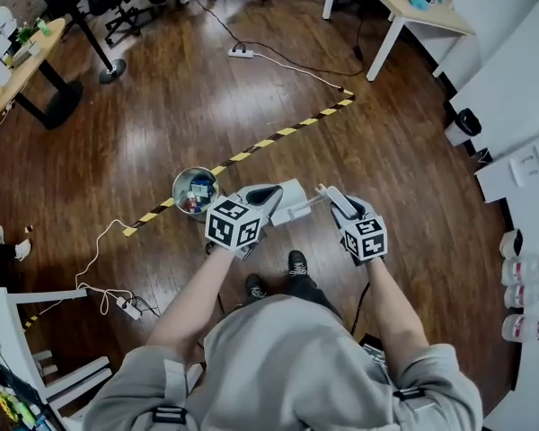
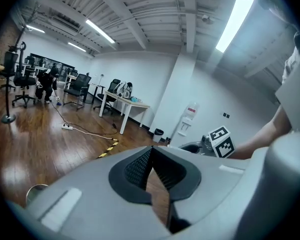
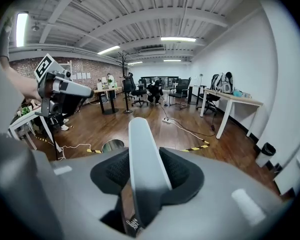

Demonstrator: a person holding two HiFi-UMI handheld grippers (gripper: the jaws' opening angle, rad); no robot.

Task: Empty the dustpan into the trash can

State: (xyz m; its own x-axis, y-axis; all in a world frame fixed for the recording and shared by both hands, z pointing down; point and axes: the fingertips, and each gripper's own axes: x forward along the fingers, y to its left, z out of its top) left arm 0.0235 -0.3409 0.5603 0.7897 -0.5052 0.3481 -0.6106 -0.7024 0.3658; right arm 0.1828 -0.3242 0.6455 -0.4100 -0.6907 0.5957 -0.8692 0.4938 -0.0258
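Where jaws seem clamped, dustpan handle [image 3: 140,136] inside right hand-held gripper [image 3: 147,166]

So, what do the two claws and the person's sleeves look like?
The left claw and right claw have light grey bodies with black ribbed pads. Each carries a white cube with black square markers. The top is grey and short-sleeved.

The tape [image 1: 251,153] is striped yellow-black, floor [image 1: 189,106] brown, trash can [image 1: 174,191] silver, dustpan [image 1: 292,196] pale grey.
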